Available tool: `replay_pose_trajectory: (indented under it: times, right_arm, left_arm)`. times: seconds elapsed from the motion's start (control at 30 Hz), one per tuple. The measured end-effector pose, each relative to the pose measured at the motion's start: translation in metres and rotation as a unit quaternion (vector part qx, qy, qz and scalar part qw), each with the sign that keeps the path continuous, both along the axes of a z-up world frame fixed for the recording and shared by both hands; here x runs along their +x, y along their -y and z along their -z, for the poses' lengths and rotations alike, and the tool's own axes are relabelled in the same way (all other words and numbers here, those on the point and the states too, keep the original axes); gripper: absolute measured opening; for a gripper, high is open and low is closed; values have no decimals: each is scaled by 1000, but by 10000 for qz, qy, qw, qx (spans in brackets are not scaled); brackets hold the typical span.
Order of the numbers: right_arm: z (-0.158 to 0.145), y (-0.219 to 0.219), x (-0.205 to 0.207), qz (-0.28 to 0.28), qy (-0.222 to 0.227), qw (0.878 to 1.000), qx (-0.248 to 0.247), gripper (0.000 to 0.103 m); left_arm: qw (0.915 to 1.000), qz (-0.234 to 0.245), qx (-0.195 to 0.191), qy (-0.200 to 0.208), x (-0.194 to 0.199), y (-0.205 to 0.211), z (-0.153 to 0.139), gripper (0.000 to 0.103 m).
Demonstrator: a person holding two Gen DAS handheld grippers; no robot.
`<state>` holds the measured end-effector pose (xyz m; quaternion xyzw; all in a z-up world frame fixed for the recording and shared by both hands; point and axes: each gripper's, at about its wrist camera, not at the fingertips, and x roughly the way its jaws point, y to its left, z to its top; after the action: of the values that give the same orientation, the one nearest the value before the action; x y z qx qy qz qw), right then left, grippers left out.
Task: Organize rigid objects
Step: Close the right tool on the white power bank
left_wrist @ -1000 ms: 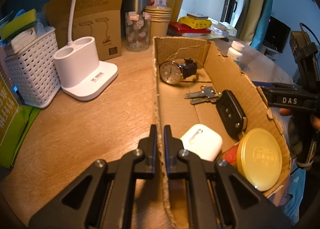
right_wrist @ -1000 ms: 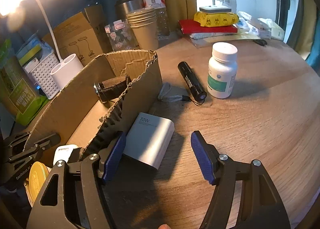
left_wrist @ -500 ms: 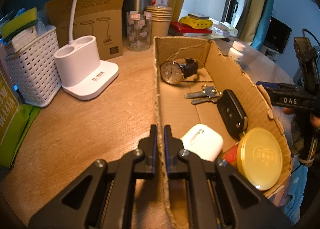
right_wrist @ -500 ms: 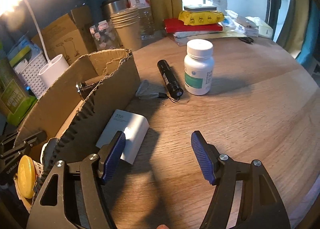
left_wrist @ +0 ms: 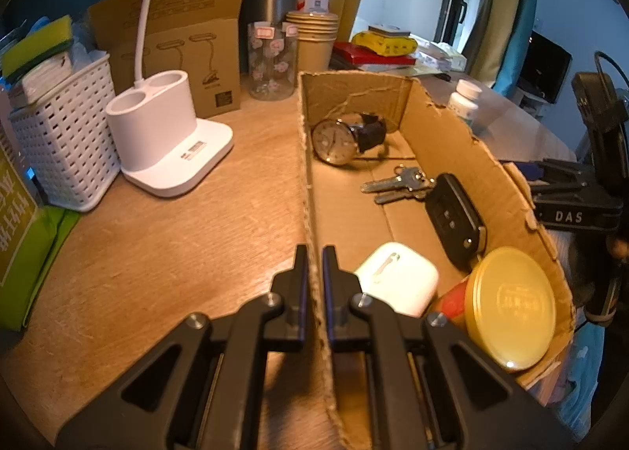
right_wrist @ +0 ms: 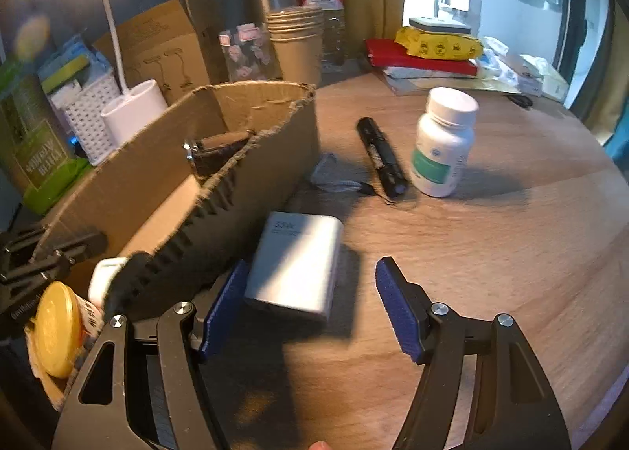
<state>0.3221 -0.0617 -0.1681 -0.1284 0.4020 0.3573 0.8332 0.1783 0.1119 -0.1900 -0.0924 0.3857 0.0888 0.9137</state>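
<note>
My left gripper (left_wrist: 314, 265) is shut on the left wall of the open cardboard box (left_wrist: 304, 182). Inside the box lie a wristwatch (left_wrist: 340, 139), keys (left_wrist: 397, 184), a black car key fob (left_wrist: 456, 220), a white earbud case (left_wrist: 397, 279) and a yellow-lidded jar (left_wrist: 511, 306). My right gripper (right_wrist: 310, 291) stands open outside the box's right wall (right_wrist: 271, 159). A grey power bank (right_wrist: 295, 261) lies flat on the table between its blue pads, nearer the left pad, and neither pad presses it. Farther off lie a black flashlight (right_wrist: 379, 155) and a white pill bottle (right_wrist: 444, 141).
A white lamp base (left_wrist: 165, 139), a white basket (left_wrist: 65, 135), a cardboard carton (left_wrist: 188, 53), a glass jar (left_wrist: 273, 59) and stacked paper cups (left_wrist: 312, 39) line the back. Books and packets (right_wrist: 428, 53) sit beyond the pill bottle. Bare wooden tabletop (right_wrist: 511, 253) lies to the right.
The right wrist view has swung back toward the box, and the power bank now sits between the open pads instead of left of them. The left gripper has kept its hold on the box wall.
</note>
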Motion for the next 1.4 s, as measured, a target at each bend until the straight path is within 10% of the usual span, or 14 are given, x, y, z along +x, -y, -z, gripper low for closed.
replay_pose_trajectory:
  times: [1.4]
  right_arm:
    - [-21,14,-3,438,171,9981,391,49]
  left_arm:
    - [10000,2,-13,0,0,5,-1,7]
